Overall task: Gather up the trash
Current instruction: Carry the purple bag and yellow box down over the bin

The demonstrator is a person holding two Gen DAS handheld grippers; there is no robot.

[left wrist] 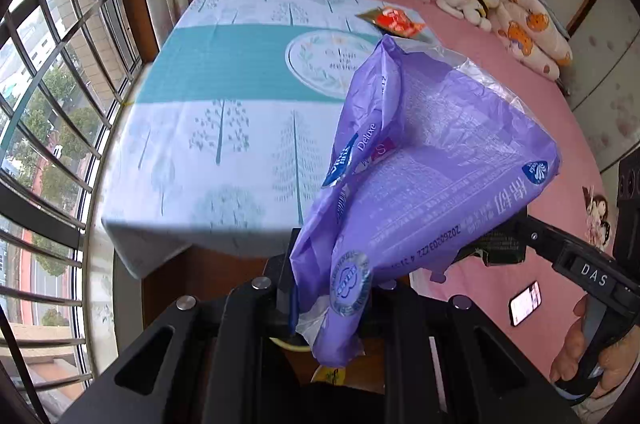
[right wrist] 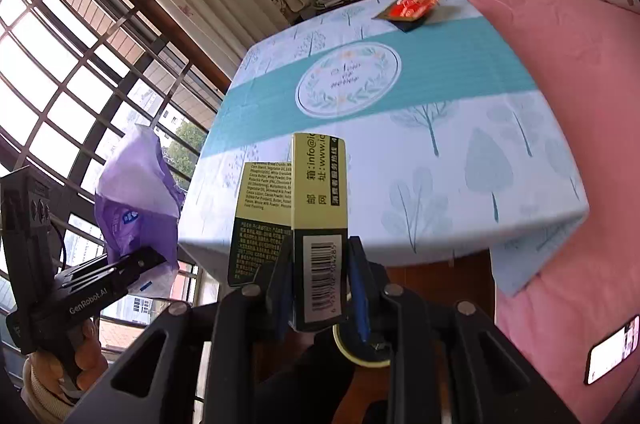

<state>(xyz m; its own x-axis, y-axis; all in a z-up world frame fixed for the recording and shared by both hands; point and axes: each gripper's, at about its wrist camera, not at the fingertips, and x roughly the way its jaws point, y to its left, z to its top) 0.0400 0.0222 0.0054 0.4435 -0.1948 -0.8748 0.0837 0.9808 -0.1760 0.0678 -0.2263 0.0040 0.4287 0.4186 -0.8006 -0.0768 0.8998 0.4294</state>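
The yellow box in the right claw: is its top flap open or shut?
Open. The yellow box stands upright between the right claw's pads, and its top flap hangs open to one side.

- We read "Deluxe" in white on the purple wrapper (left wrist: 420, 159), and a printed run "20260203" near its lower edge.
- We read "DAS" on the right gripper (left wrist: 502, 248).
- We read "GenRobot.AI" on the left gripper (right wrist: 154, 258).
- We read "info@i…" and "www.i…", both cut off, plus a barcode, on the yellow box (right wrist: 320, 224).
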